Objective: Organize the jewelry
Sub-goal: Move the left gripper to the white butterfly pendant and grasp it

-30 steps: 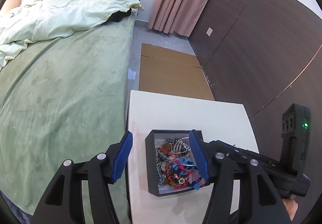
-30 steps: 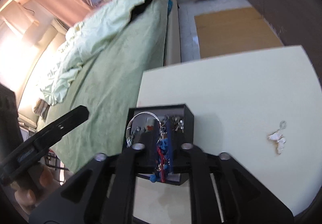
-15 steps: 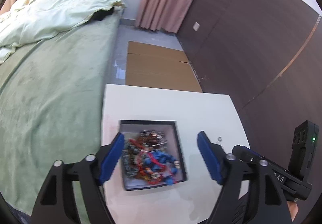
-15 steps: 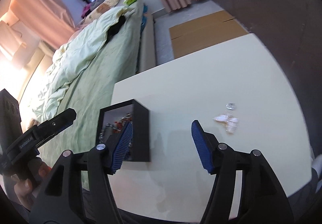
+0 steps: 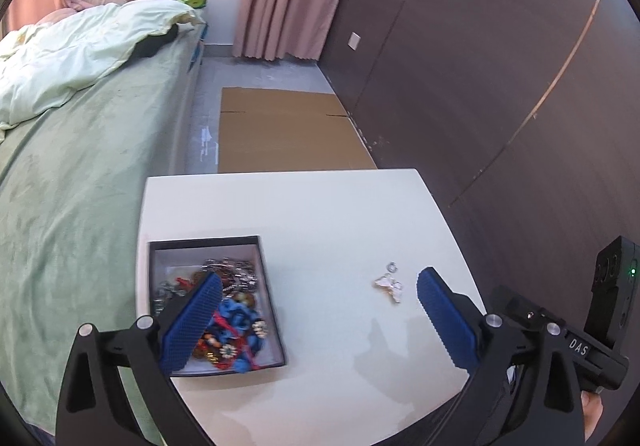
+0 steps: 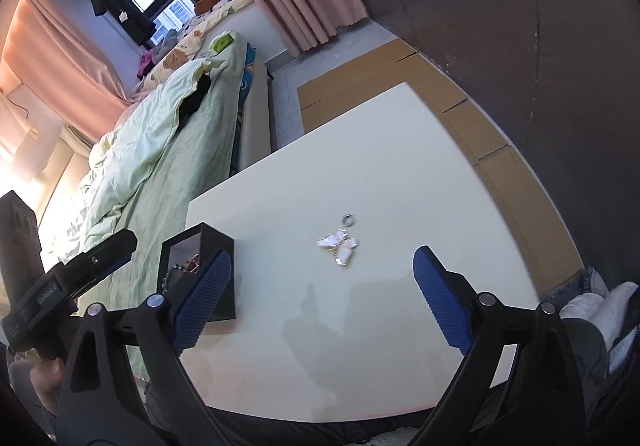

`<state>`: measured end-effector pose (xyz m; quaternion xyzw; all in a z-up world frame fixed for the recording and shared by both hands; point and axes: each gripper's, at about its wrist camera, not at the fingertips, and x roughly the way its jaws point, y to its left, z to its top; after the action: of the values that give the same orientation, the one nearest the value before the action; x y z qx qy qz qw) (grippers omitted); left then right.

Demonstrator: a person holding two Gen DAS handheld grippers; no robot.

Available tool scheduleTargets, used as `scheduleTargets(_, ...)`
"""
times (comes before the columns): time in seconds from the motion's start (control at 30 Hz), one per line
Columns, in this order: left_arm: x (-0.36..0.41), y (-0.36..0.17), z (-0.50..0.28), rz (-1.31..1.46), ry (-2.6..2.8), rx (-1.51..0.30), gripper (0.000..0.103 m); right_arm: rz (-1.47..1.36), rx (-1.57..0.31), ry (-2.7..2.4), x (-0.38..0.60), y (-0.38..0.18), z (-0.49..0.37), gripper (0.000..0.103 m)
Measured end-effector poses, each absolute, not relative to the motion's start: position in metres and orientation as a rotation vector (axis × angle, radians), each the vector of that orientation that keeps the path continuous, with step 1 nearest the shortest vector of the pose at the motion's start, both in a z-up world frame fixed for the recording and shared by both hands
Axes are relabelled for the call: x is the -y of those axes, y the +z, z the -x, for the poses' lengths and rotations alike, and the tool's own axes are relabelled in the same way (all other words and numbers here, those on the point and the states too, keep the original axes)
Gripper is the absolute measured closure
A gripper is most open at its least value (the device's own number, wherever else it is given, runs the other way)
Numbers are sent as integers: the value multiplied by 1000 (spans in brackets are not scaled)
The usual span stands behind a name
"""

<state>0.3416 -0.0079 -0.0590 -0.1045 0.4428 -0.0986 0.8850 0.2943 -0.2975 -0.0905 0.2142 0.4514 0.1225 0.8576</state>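
A black box full of mixed beaded jewelry sits at the left of the white table; it also shows in the right wrist view. A pale butterfly piece and a small silver ring lie loose on the table to the box's right; both show in the left wrist view, the butterfly and the ring. My left gripper is open and empty above the table between box and butterfly. My right gripper is open and empty, just short of the butterfly.
A green bed with a pale duvet runs along the table's left side. A flat cardboard sheet lies on the floor beyond the table. A dark panelled wall stands to the right.
My right gripper opened, came out of the box and swung right toward the butterfly piece. My left gripper also shifted right, off the box.
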Motion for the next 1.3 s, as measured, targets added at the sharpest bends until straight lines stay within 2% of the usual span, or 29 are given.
scheduleTargets(0.17, 31, -62, -348, 213, -242, -935, 9, -481, -952, 244, 324, -96, -294, 11)
scheduleTargets(0.33, 52, -74, -359, 210, -276, -986, 26, -525, -959, 235, 345, -106, -293, 11)
scheduleTargets(0.37, 59, -79, -363, 205, -285, -1000, 27, -533, -965, 232, 348, -109, -292, 13)
scheduleTargets(0.4, 63, -82, -364, 199, -290, -1007, 29, -542, -976, 230, 352, -113, -293, 20)
scheduleTargets(0.5, 81, -97, -372, 175, -307, -1041, 34, -557, -1011, 216, 358, -122, -297, 33)
scheduleTargets(0.6, 98, -114, -379, 126, -305, -1065, 35, -557, -1021, 204, 364, -128, -297, 35)
scheduleTargets(0.83, 145, -152, -385, -153, -355, -1085, 35, -560, -1038, 176, 378, -136, -297, 36)
scheduleTargets(1.0, 156, -172, -389, -245, -374, -1105, 35, -559, -1041, 168, 381, -139, -299, 36)
scheduleTargets(1.07, 157, -180, -391, -251, -381, -1119, 39, -556, -1046, 173, 380, -140, -299, 36)
scheduleTargets(1.2, 164, -189, -394, -276, -416, -1125, 39, -538, -1059, 165, 378, -144, -300, 36)
scheduleTargets(1.3, 169, -197, -399, -295, -419, -1130, 47, -532, -1067, 158, 379, -147, -299, 36)
